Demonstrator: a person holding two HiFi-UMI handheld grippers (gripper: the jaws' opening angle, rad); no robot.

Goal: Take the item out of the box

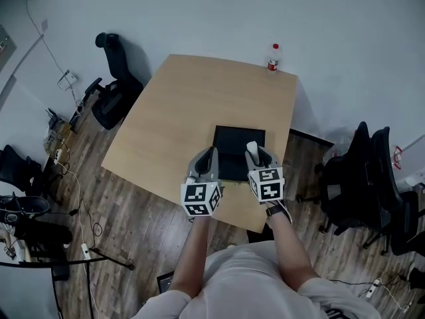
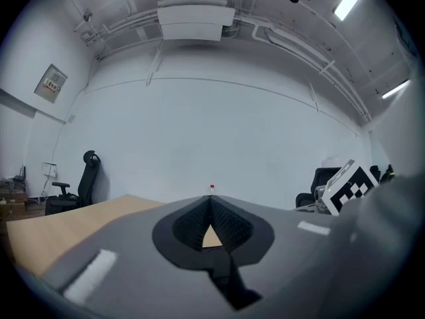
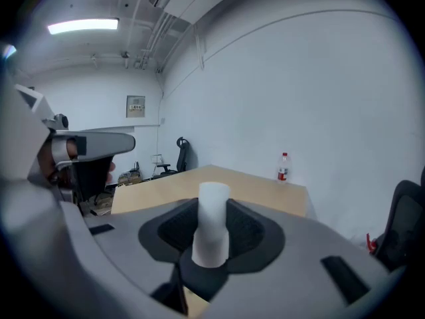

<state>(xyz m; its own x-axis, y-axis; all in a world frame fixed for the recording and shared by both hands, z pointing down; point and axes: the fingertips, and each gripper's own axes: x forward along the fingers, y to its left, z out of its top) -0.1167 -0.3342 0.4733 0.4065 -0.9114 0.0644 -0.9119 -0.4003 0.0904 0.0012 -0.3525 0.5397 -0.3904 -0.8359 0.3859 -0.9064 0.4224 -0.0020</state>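
A black box [image 1: 238,148] lies on the wooden table [image 1: 179,111], near its front edge. My right gripper [image 1: 255,153] hovers at the box's right side, shut on a white cylinder [image 1: 252,147]. In the right gripper view the cylinder [image 3: 212,221] stands upright between the dark pads [image 3: 247,231] and pokes above them. My left gripper [image 1: 211,153] is at the box's left side. Seen in the left gripper view, that gripper [image 2: 210,201] has its tips touching with nothing between them. Both grippers hide the front part of the box.
A small bottle with a red label [image 1: 273,57] stands at the table's far edge. One black office chair [image 1: 114,85] sits to the left of the table and two more [image 1: 362,185] to the right. Cables and gear lie on the wood floor [image 1: 40,198] at left.
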